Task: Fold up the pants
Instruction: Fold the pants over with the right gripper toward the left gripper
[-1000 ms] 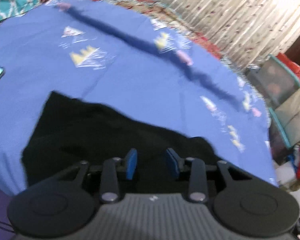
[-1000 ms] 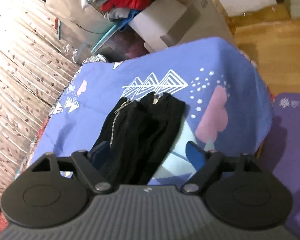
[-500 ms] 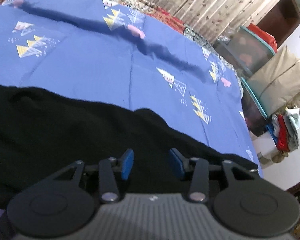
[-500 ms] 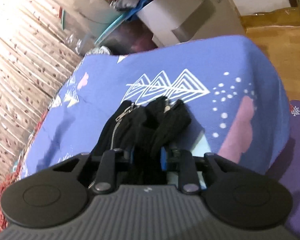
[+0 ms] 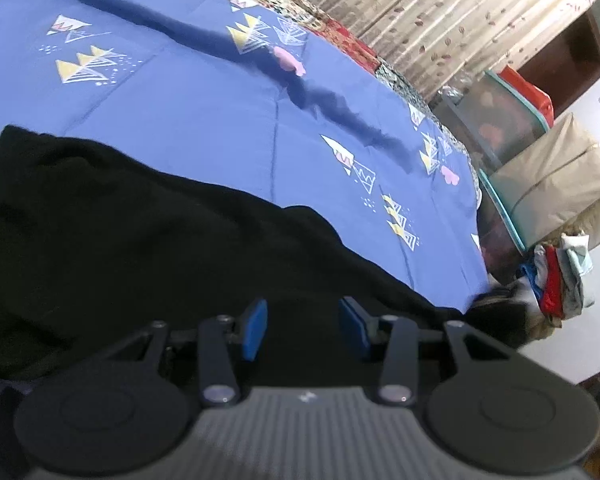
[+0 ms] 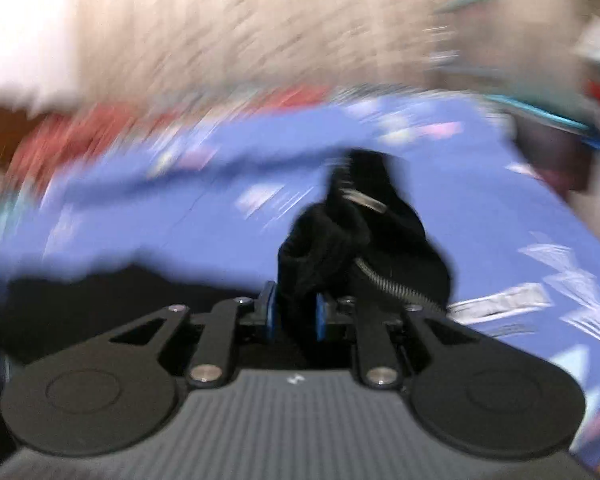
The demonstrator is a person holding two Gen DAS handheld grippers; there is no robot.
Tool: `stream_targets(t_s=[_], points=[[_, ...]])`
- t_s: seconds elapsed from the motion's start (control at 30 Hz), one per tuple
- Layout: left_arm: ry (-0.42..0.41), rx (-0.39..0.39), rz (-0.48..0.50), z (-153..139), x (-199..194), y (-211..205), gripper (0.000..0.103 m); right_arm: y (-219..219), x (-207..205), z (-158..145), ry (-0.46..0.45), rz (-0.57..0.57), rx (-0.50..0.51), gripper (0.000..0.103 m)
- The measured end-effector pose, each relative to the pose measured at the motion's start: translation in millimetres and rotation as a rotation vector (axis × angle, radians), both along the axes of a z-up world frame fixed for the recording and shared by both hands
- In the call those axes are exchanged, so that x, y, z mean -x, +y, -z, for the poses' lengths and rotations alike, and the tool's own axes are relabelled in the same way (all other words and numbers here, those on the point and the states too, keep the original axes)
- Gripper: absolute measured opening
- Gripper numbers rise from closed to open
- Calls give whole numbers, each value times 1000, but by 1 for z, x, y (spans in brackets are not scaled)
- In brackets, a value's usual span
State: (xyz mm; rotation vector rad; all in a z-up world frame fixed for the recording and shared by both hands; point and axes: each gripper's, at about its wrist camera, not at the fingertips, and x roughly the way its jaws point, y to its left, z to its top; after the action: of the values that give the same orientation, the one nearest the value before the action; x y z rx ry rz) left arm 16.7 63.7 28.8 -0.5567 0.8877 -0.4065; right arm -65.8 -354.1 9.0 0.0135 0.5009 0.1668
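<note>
Black pants [image 5: 140, 240] lie across the near side of a blue patterned bed sheet [image 5: 180, 100]. My left gripper [image 5: 302, 328] hovers low over the middle of them, its blue pads [image 5: 254, 330] apart with only flat fabric below. In the blurred right wrist view, my right gripper [image 6: 294, 316] is closing its jaws on the bunched leg ends of the pants [image 6: 340, 240]. The pads press the cloth on both sides. A metal zipper [image 6: 388, 284] trails from the bunch, which is lifted off the sheet [image 6: 180, 220].
A leaf-print curtain [image 5: 420, 20] runs behind the bed. Past the bed's far right corner stand a clear bin with a red lid [image 5: 508, 120], a beige bag [image 5: 552, 192] and a heap of clothes [image 5: 560, 276].
My right gripper closed on the leg ends, rolled over and swung them up off the sheet. My left gripper drifted sideways along the pants, its pads a little wider.
</note>
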Motion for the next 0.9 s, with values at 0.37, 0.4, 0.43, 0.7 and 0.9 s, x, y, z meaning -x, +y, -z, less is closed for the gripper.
stream_targets(t_s=[0.37, 0.4, 0.43, 0.7, 0.9], points=[[-16, 56, -136, 8, 30, 71, 47, 63, 12, 24, 136, -242, 21, 67], [-24, 63, -152, 9, 33, 78, 48, 61, 13, 16, 119, -236, -4, 66], [-32, 70, -171, 9, 36, 86, 48, 58, 13, 12, 109, -218, -30, 66], [-29, 57, -376, 13, 47, 144, 55, 46, -28, 48, 301, 65, -105, 20], [9, 104, -494, 32, 55, 179, 91, 72, -18, 15, 206, 49, -73, 23]])
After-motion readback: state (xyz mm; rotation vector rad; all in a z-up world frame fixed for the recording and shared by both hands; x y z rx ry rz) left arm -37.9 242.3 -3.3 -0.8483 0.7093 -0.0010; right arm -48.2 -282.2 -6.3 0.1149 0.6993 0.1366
